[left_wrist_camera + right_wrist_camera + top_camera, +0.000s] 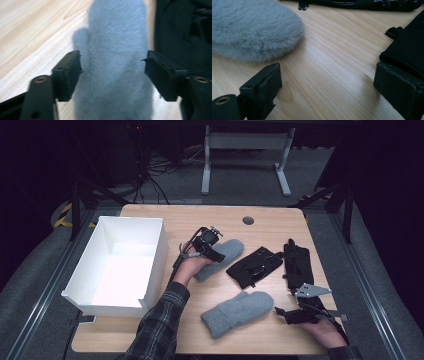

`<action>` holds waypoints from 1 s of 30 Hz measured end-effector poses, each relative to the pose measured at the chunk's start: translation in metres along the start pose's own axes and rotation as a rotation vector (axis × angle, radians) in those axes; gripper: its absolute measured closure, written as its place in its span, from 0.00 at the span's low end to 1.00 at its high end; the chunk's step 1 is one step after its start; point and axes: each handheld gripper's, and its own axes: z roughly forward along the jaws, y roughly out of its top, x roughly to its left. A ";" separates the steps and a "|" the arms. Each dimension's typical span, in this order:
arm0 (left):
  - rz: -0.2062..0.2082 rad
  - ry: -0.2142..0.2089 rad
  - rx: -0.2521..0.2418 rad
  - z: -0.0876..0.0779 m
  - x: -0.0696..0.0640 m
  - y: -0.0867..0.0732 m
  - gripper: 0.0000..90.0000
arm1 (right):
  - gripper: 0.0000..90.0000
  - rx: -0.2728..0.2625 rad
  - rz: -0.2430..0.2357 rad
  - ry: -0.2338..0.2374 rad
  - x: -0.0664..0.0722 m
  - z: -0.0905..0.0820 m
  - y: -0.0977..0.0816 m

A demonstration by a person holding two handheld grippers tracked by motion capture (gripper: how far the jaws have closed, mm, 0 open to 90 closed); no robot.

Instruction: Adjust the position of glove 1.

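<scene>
1. Grey fleece mitten [222,256] is the thing in hand: it lies flat on the light wooden table [270,222], just right of the white open-topped rectangular box [150,222], and its lower end is hidden under my left gripper [212,251].
2. As far as I can judge, the sorting has hardly begun: I see nothing lying in the white box, and all four gloves are on the table.
3. My left gripper's jaws stand wide apart. In the left gripper view the mitten [115,62] runs up between them with a gap at each pad, so nothing is gripped.
4. I read the mitten's long axis as slanted, running from near my left hand [192,266] up and to the right; its rounded fingertip end points toward the far right of the table, and its thumb bulge [79,41] shows on the left in the left gripper view.
5. Further right lies a black fabric glove with straps [255,265], then a second black glove [296,261] set nearly straight front to back.
6. Nearer me, a second grey fleece mitten [237,312] lies slanted the same way.
7. My right gripper [295,314] rests at the near right edge, jaws spread over bare wood and holding nothing; the second mitten [254,30] sits just beyond its left jaw.
8. What remains, I judge: close on the first mitten, carry it left to the box, then deal with the rest.
</scene>
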 end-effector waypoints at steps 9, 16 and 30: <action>0.001 -0.008 0.028 0.019 0.001 -0.009 0.40 | 0.09 0.001 -0.003 0.001 0.000 0.000 0.000; -0.004 -0.018 0.035 0.014 0.001 -0.008 0.69 | 0.09 0.001 -0.003 0.001 0.000 0.000 0.000; -0.036 -0.077 0.008 -0.013 -0.001 -0.004 0.79 | 0.09 0.000 -0.001 0.001 0.000 0.000 0.000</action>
